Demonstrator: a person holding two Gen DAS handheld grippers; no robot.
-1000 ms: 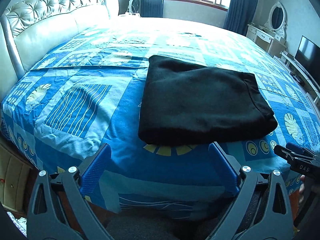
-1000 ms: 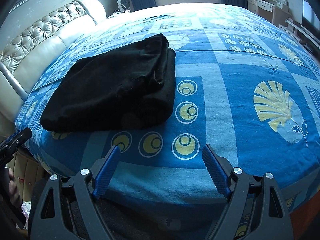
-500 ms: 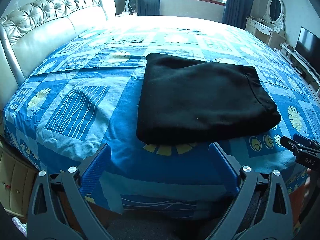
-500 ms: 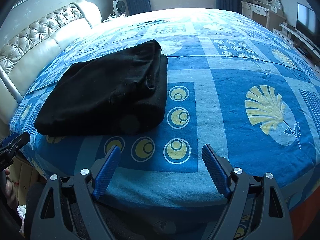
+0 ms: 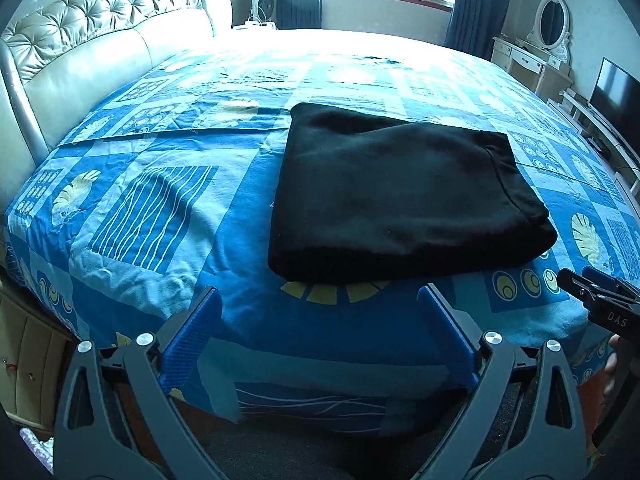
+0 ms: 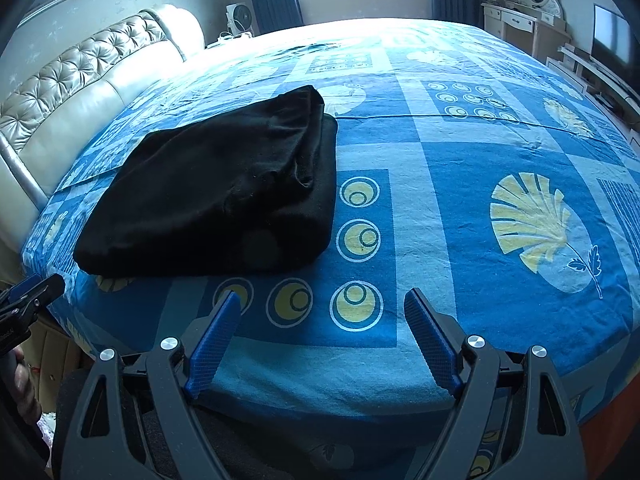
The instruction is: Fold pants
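The left gripper (image 5: pixel 318 320) hangs off the near edge of the bed, its blue pads spread wide and holding nothing. The right gripper (image 6: pixel 322 322) does the same, jaws parted and empty; its black tip also shows at 3 o'clock in the left wrist view. Ahead of both, the black pants (image 5: pixel 400 200) lie as a thick folded rectangle on the blue patterned bedspread (image 5: pixel 132 208), at 12 o'clock from the left gripper and at 10 o'clock from the right, near the mattress's front edge but apart from every finger.

By the look of the stack, the folding is done or all but done. The risks now lie in any further handling. At the bundle's right end the layers sit uneven, the top ply loose and rumpled over the one below (image 6: pixel 304 160); a pinch there would likely catch only that ply and peel the fold open. A low approach could also snag the bedspread and drag it, pants and all, toward the edge. The dark fabric hides its own seams, so choosing a grip point is hard. Beyond stand the tufted headboard (image 5: pixel 100 36), a dressing table (image 5: pixel 532 60) and a television (image 5: pixel 618 92).
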